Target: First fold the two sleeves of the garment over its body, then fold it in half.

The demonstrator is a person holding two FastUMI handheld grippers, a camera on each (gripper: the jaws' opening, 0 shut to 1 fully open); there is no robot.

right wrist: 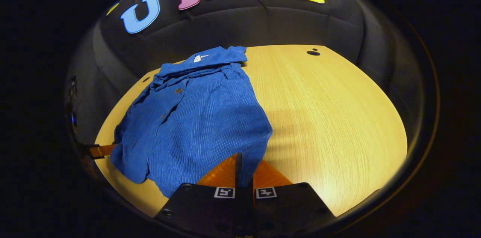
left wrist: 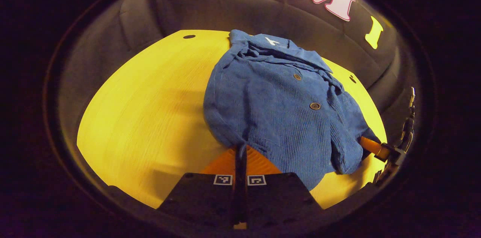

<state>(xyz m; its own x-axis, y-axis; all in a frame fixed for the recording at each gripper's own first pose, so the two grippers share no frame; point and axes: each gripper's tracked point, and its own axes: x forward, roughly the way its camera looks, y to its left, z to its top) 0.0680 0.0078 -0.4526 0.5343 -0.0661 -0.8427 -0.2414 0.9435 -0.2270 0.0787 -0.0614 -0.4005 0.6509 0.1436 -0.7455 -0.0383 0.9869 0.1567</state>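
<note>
A blue corduroy garment [left wrist: 278, 106] [right wrist: 195, 118] lies buttoned side up on the yellow wooden table [left wrist: 150, 110], its collar [left wrist: 270, 41] at the far end. Both sleeves are tucked in over its body. My left gripper [left wrist: 240, 159] is shut on the near hem at one corner, a pinch of cloth showing between its fingers. My right gripper [right wrist: 245, 172] is shut on the hem at the other corner. In the left gripper view the right gripper [left wrist: 370, 146] meets the cloth's right edge. The left gripper [right wrist: 101, 150] shows at the garment's left edge in the right gripper view.
The table [right wrist: 330, 118] has bare wood on both sides of the garment. Small round holes [left wrist: 189, 36] [right wrist: 313, 53] sit near its far corners. The booth's black cloth wall [right wrist: 270, 24] rises right behind the table's far edge.
</note>
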